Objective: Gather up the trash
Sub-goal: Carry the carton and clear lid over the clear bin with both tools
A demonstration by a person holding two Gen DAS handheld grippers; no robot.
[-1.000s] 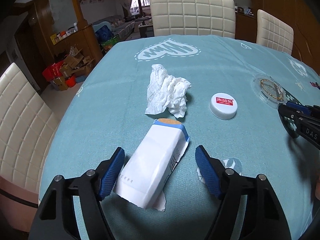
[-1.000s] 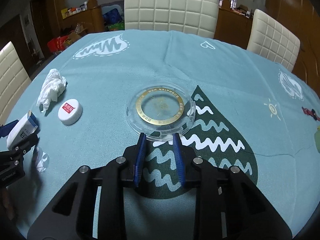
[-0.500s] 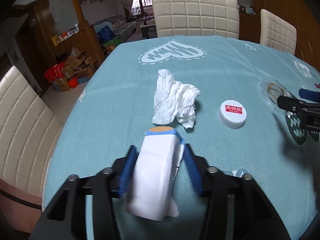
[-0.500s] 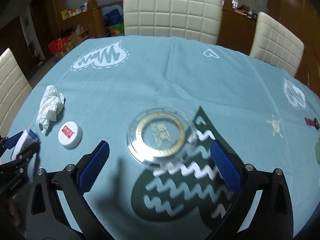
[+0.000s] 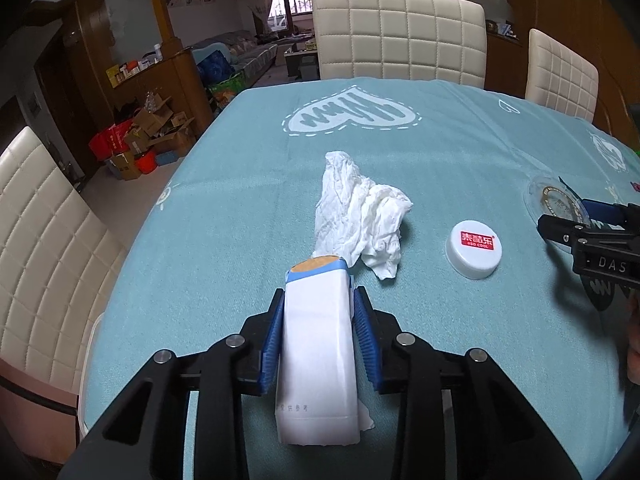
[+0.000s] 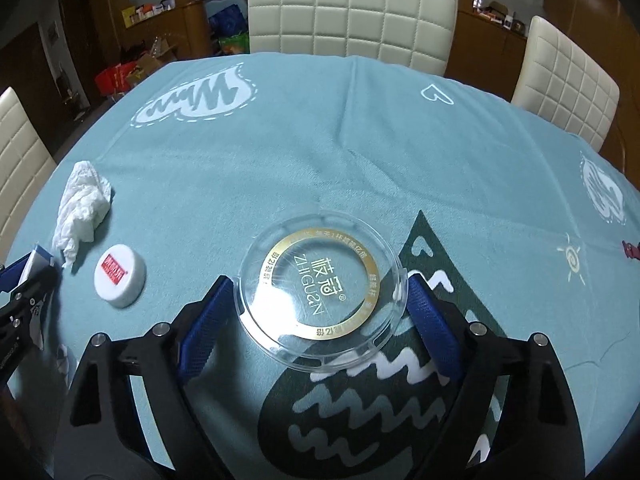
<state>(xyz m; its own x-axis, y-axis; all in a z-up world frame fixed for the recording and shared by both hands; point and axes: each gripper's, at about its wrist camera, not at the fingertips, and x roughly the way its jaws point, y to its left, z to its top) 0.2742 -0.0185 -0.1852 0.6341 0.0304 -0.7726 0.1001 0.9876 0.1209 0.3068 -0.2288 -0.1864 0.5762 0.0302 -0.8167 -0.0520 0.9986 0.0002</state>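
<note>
Left wrist view: your left gripper (image 5: pixel 320 340) has just closed onto the white wrapper (image 5: pixel 318 356) on the bench (image 5: pixel 240 208). Your right gripper (image 6: pixel 320 316), apart, straddles the clear lid (image 6: pixel 320 288); closing unevenly could skid it away.

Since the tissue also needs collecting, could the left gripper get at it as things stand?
Probably not yet: the left gripper is shut on the white packet, though the crumpled tissue lies just ahead with nothing between.
</note>
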